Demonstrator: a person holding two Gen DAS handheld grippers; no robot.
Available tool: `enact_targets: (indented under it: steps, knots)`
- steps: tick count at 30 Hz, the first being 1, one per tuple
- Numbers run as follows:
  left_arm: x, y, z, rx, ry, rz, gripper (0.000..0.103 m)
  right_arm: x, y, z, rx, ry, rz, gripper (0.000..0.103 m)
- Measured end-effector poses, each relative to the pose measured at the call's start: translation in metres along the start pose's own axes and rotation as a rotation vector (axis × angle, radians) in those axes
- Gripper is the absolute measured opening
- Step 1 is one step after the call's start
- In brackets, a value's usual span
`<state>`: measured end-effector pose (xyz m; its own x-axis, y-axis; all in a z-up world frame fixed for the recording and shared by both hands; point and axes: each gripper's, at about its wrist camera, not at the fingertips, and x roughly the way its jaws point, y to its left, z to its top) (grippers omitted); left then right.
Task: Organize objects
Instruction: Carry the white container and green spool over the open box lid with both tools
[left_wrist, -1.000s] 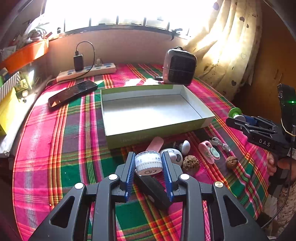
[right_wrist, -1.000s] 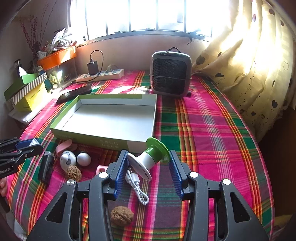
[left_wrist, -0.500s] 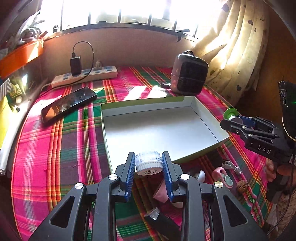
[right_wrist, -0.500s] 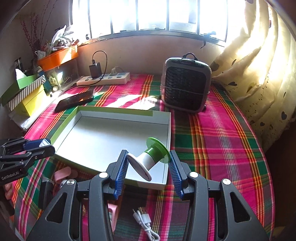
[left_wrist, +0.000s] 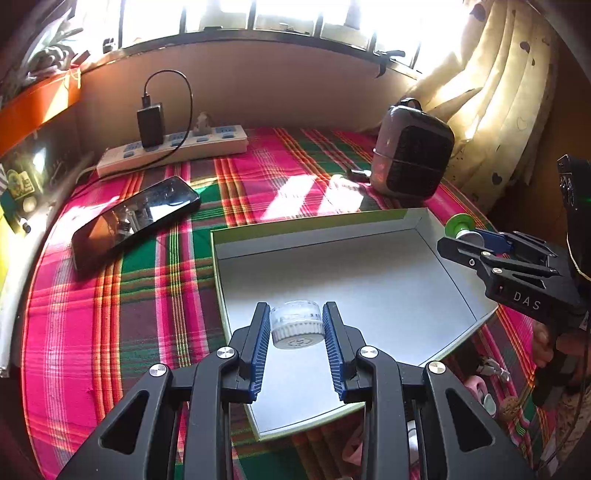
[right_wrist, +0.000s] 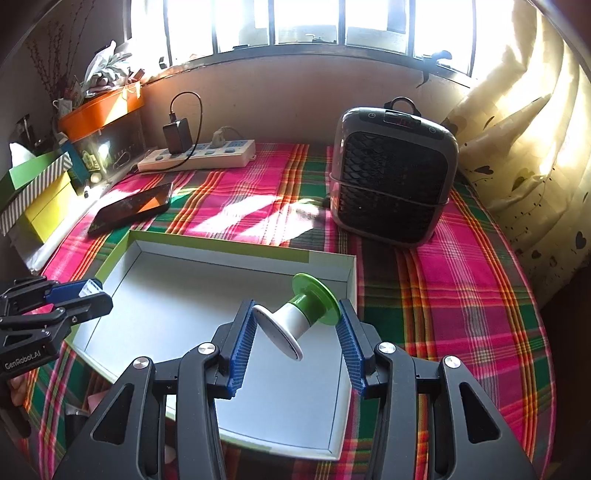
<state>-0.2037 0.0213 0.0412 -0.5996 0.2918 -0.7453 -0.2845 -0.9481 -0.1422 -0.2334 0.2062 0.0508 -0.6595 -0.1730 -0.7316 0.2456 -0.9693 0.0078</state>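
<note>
Left gripper (left_wrist: 297, 325) clamps ribbed round translucent plastic jar (left_wrist: 297, 324); right gripper (right_wrist: 297, 326) clamps green-white plastic spool (right_wrist: 300, 315), centre frame, over shallow grey cardboard tray (right_wrist: 236, 258).

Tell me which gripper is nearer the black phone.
Left. The left gripper, shut on a small white jar, is over the box's side towards the phone. The right gripper, holding a green-and-white spool, is over the box's far side.

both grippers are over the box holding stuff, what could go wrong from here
1. The green and white spool sits tilted between the right gripper pads, caught by its flange rims; it could slip or roll on release.
2. The small clear round jar in the left gripper hangs above the shallow open cardboard box; dropped, it may bounce out.
</note>
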Motion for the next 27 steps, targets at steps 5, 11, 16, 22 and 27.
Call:
enact_targets:
  steps: [5,11,16,22,27]
  knots:
    - [0.014,0.003,0.011,-0.006,0.002,0.014,0.027,0.018,0.003,0.006,-0.015,0.023,-0.020,0.045]
    - [0.029,0.008,0.017,-0.015,0.025,0.035,0.027,0.034,0.005,0.007,-0.038,0.049,-0.032,0.045]
    - [0.038,0.008,0.021,0.007,0.031,0.056,0.027,0.042,0.007,0.007,-0.051,0.061,-0.043,0.045]
    - [0.044,0.006,0.023,0.019,0.031,0.061,0.027,0.046,0.007,0.007,-0.057,0.073,-0.045,0.045]
    - [0.046,0.004,0.022,0.024,0.030,0.059,0.027,0.048,0.007,0.009,-0.060,0.075,-0.048,0.045]
